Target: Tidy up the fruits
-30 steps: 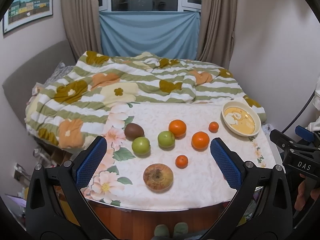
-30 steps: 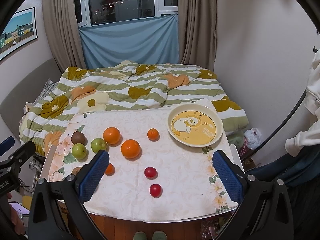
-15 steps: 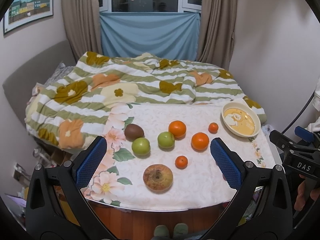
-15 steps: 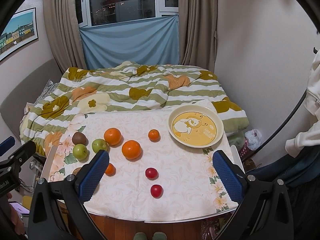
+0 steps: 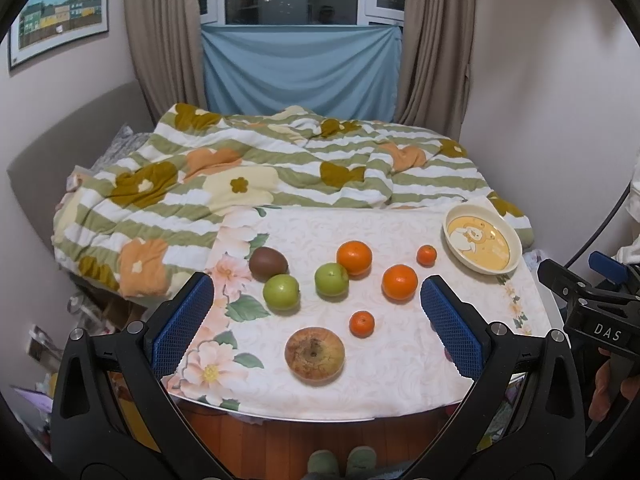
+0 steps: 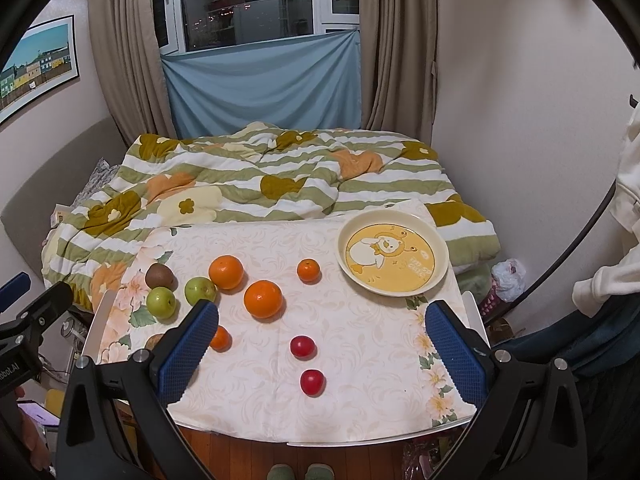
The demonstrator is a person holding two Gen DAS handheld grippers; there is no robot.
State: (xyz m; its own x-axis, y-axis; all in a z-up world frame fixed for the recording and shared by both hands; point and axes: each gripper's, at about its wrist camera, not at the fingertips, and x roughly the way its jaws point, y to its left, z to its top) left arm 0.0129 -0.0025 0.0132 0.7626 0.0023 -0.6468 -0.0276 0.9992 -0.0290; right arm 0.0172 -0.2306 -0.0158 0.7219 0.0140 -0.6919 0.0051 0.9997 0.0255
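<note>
Two claws, left gripper [image 5: 316,320] and right gripper [image 6: 322,346], I am holding wide open, empty; red fruits [image 6: 302,347] lying nearer my right, plate [image 6: 439,276] beyond.

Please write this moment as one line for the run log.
left gripper: jaws open, empty | right gripper: jaws open, empty | fruits: all on tablecloth | plate: empty

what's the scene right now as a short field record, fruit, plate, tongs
surface: table with floral cloth
plate: yellow duck plate, empty, far right corner
citrus: two oranges, two small tangerines
green fruit: two
kiwi: one
brownish apple: near edge
red fruit: two
left tongs: open, empty
right tongs: open, empty
</note>
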